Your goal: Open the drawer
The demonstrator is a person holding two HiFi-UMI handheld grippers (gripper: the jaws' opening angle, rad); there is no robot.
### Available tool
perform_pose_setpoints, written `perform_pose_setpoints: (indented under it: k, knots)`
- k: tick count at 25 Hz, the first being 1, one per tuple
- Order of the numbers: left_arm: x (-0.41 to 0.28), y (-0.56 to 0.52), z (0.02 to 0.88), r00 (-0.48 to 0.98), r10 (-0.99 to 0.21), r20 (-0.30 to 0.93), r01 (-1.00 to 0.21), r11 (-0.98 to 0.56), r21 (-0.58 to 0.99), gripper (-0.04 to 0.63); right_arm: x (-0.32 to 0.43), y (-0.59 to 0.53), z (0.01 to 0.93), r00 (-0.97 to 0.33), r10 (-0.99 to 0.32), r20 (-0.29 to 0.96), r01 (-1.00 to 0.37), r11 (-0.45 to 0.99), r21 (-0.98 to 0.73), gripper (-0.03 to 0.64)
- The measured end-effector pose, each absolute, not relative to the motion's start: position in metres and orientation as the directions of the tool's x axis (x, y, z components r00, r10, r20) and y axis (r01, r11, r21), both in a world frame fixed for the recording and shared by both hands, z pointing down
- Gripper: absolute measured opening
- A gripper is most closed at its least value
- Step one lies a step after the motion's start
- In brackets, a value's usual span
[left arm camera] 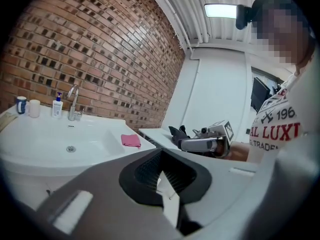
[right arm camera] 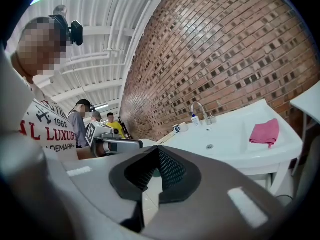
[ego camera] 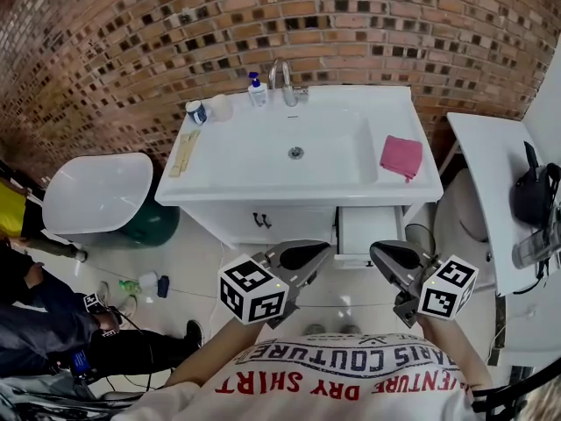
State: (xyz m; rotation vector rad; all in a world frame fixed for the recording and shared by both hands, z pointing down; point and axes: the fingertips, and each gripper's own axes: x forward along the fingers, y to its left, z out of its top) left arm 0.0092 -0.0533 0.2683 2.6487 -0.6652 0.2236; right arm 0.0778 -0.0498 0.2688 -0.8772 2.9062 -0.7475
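A white vanity with a sink (ego camera: 298,152) stands against the brick wall. Below its right half a white drawer (ego camera: 368,231) stands pulled out from the cabinet front. To its left is a cabinet door with dark handles (ego camera: 261,221). My left gripper (ego camera: 300,257) hangs in front of the cabinet, left of the drawer, shut with nothing in it. Just below the drawer's front my right gripper (ego camera: 392,255) is also shut and empty. In the left gripper view my left gripper (left arm camera: 161,156) points past the sink (left arm camera: 70,139). In the right gripper view my right gripper (right arm camera: 159,151) points along the sink (right arm camera: 215,139).
A pink cloth (ego camera: 401,156) lies on the sink's right rim. A faucet (ego camera: 282,82), a soap bottle (ego camera: 256,89) and cups (ego camera: 197,110) stand at the back. A white rounded lid (ego camera: 96,191) is at the left, a white table (ego camera: 491,160) at the right. People stand at the far left.
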Motion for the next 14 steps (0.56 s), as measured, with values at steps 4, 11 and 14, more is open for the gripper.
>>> perform_pose_setpoints:
  k: [4,11,14]
  knots:
    - [0.009,-0.054,0.268,0.875,-0.415,0.247,-0.48,-0.81,0.339,-0.017,0.074,-0.05,0.27,-0.847,-0.518,0.12,-0.511,0.731,-0.451,0.006]
    - [0.007,-0.052,0.272,0.876,-0.413,0.249,-0.479,-0.807,0.345,-0.017,0.069,-0.05,0.27,-0.85,-0.515,0.114,-0.505,0.734,-0.454,0.006]
    - [0.005,-0.052,0.273,0.875,-0.416,0.247,-0.481,-0.806,0.347,-0.017,0.066,-0.05,0.272,-0.852,-0.511,0.118,-0.504,0.735,-0.453,0.006]
